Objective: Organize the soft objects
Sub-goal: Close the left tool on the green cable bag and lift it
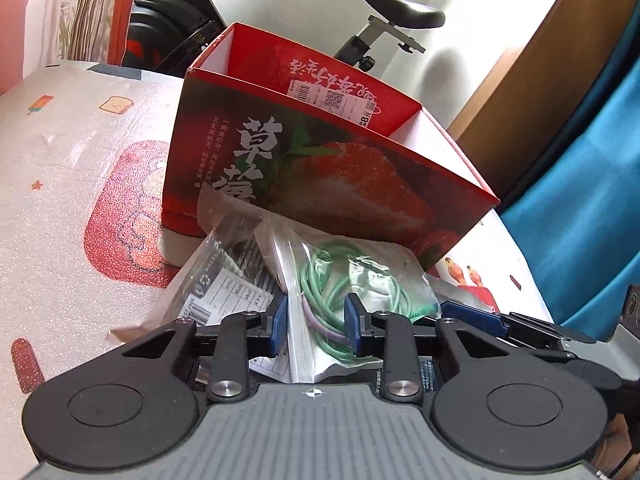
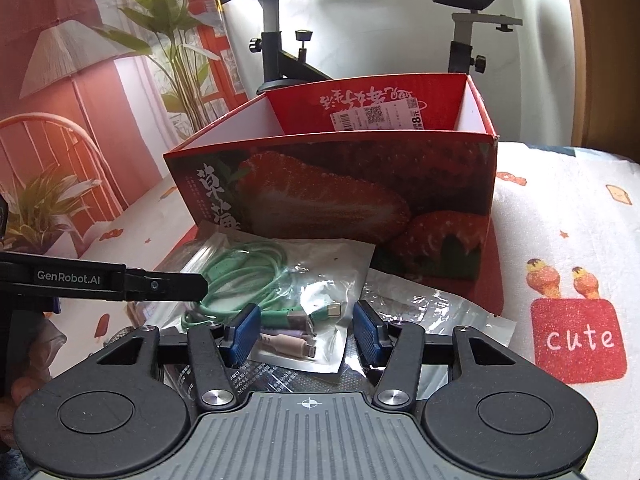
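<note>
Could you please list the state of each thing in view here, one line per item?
Red strawberry box: upright, top open, nothing visible inside.
Clear bag of cables: lying flat in front of the box, between both claws.
Green cable: coiled inside the bag.
Other plastic bags: lying under it, flat.
Left claw: astride the bag, grip unclear.
Right claw: open around the bag.

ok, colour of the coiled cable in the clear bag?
Mint green cable, with a lilac one beside it. Clearest in the right wrist view.
</note>
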The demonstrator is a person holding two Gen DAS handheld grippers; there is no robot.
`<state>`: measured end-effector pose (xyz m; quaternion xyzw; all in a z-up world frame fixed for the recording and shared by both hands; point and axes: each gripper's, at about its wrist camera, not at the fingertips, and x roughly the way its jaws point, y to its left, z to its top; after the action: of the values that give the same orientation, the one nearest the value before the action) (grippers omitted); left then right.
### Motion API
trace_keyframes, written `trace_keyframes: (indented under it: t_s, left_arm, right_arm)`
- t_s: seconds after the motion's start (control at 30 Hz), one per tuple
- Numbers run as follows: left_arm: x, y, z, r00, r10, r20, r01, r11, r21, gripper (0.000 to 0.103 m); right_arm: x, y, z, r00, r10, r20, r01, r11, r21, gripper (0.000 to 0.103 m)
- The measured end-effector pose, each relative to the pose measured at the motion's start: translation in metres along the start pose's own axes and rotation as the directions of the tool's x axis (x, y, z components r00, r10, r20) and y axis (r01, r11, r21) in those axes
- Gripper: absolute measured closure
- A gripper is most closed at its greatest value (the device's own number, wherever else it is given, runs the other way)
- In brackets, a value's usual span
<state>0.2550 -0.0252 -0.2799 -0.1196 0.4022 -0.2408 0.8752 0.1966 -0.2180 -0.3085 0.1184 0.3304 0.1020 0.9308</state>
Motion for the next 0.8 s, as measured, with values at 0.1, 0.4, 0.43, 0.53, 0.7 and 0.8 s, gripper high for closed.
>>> trace_keyframes:
  t_s: [0.1,0.4,0.43,0.53,0.7,0.8]
  left_arm:
    - [-0.003,-0.001,-0.005,1.0,0.003,0.002,-0.003,1.0,0.021,0.071]
    - [-0.006,-0.001,-0.011,1.0,0.015,0.01,-0.016,0.999,0.036,0.07]
    - [-0.006,-0.001,-0.012,1.0,0.018,0.012,-0.018,0.999,0.04,0.07]
    - [-0.005,-0.004,-0.013,1.0,0.027,0.017,-0.027,0.998,0.049,0.07]
    - [-0.005,-0.001,-0.015,0.999,0.028,0.016,-0.029,0.999,0.042,0.071]
    - [-0.006,-0.002,-0.014,1.0,0.025,0.017,-0.026,0.999,0.042,0.071]
  right_arm:
    - [-0.002,-0.003,-0.003,1.0,0.013,-0.002,-0.013,1.0,0.02,0.055]
    - [0.004,-0.012,0.003,0.999,0.034,-0.009,-0.033,0.996,0.081,0.054]
    - [0.005,-0.012,0.003,0.999,0.032,-0.01,-0.031,0.997,0.076,0.054]
    - [0.006,-0.006,0.002,1.0,0.012,-0.012,-0.012,1.0,0.026,0.055]
    - [0.005,0.001,0.001,1.0,-0.003,-0.009,0.003,1.0,-0.029,0.057]
    - [0.002,0.007,0.004,1.0,0.006,-0.01,-0.006,0.997,-0.074,0.063]
